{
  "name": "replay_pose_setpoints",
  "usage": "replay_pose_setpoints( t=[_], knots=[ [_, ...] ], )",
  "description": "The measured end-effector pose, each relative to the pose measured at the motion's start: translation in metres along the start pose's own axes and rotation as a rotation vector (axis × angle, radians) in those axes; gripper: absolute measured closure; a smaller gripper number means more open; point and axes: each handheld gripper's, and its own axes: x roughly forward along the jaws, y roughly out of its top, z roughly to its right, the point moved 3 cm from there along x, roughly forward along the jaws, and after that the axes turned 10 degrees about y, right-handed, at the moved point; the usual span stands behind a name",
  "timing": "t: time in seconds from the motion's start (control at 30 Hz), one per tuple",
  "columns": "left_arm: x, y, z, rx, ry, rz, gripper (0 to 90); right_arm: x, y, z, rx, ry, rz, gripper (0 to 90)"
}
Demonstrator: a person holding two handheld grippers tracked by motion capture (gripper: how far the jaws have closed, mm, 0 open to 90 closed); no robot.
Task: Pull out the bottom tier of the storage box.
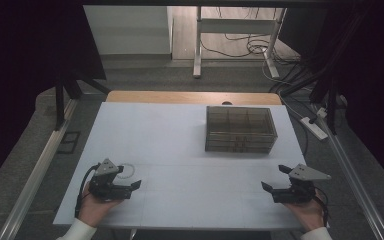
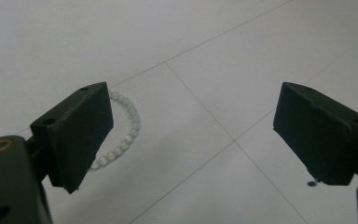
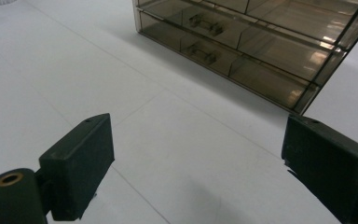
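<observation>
Dim, soft overhead light; dark edges, slight blur

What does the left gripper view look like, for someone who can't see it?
The left hand-held gripper hangs open over a white table with nothing between its two black jaws. A bracelet of pale beads lies on the table, partly hidden behind the jaw at the picture's left.

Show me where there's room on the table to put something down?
The widest bare patch lies between the left gripper and right gripper. More runs left of the drawer box. It is tighter by the bead bracelet beside the left gripper.
</observation>
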Motion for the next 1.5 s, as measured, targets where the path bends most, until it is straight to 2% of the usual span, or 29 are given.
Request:
replay_pose_setpoints(
  t=[0.13, 0.47, 0.77, 1.17, 1.5],
  knots=[
    [0.0, 0.0, 0.001, -0.002, 0.001, 0.0, 11.5, 0.0, -0.001, 0.002, 0.001, 0.001, 0.014, 11.6],
    [0.0, -0.003, 0.001, 0.001, -0.013, 0.003, 11.6, 0.001, -0.002, -0.002, -0.012, -0.025, -0.003, 12.0],
    [0.002, -0.001, 0.003, 0.001, -0.013, -0.001, 11.7, 0.005, -0.004, -0.001, 0.002, -0.012, 0.0, 12.1],
    [0.001, -0.002, 0.003, 0.002, -0.015, -0.003, 11.7, 0.008, 0.003, -0.01, -0.041, -0.021, 0.007, 12.7],
    [0.003, -0.001, 0.005, 0.007, -0.019, -0.008, 11.8, 0.018, 0.006, -0.016, -0.068, -0.014, -0.022, 12.9]
  ],
)
